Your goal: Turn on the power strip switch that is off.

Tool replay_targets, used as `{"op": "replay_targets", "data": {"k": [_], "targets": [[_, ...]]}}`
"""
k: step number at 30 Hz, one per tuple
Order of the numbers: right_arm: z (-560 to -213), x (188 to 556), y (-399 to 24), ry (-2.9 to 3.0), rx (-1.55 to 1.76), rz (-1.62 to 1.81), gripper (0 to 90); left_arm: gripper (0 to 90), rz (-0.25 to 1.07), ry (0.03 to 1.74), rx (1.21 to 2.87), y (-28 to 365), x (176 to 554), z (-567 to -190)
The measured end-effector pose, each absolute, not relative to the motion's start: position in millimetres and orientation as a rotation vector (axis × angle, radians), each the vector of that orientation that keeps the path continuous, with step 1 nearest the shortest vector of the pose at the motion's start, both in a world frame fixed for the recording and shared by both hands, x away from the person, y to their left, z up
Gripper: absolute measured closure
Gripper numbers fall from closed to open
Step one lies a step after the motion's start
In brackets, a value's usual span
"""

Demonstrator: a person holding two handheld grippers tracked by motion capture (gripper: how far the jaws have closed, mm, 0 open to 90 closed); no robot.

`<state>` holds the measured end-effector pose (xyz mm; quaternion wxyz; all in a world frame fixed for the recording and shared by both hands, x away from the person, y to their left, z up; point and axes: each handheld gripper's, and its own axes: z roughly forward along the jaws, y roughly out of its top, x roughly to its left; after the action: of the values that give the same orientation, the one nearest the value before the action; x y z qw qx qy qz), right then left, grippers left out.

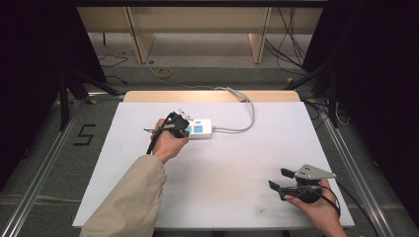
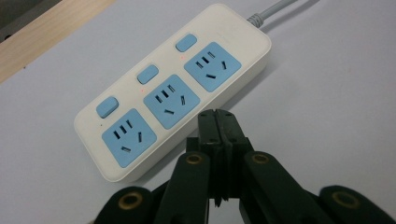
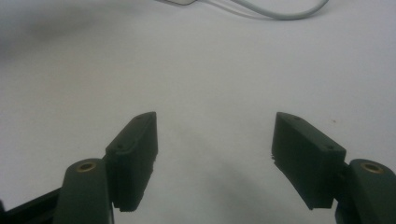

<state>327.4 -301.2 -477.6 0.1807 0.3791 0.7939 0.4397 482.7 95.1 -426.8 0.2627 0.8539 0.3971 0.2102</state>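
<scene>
the white power strip (image 2: 173, 88) lay toward the far edge of the surface (image 1: 222, 197), left of centre, its long axis along that edge and its cord (image 1: 242, 123) trailing off to the far right. the left tool (image 2: 218, 122) sat just beside the strip's near long side, opposite the middle socket, jaws pressed together on nothing. the right tool (image 3: 215, 158) rested well apart near the near right corner, jaws spread and empty. left was clearly the nearer hand. contact between tool tip and strip could not be judged. the plug end of the cord was cut off.
</scene>
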Motion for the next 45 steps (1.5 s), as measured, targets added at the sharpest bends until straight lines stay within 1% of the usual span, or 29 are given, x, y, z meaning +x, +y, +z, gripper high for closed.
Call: {"op": "replay_targets", "data": {"k": [6, 45], "targets": [[-477, 327, -301, 2.245, 1.068, 1.240, 32.4, 89.9, 0.568, 1.076, 2.310, 93, 487, -429], [-477, 325, -303, 2.240, 1.069, 1.237, 32.7, 89.9, 0.598, 1.026, 2.332, 67, 516, -416]]}}
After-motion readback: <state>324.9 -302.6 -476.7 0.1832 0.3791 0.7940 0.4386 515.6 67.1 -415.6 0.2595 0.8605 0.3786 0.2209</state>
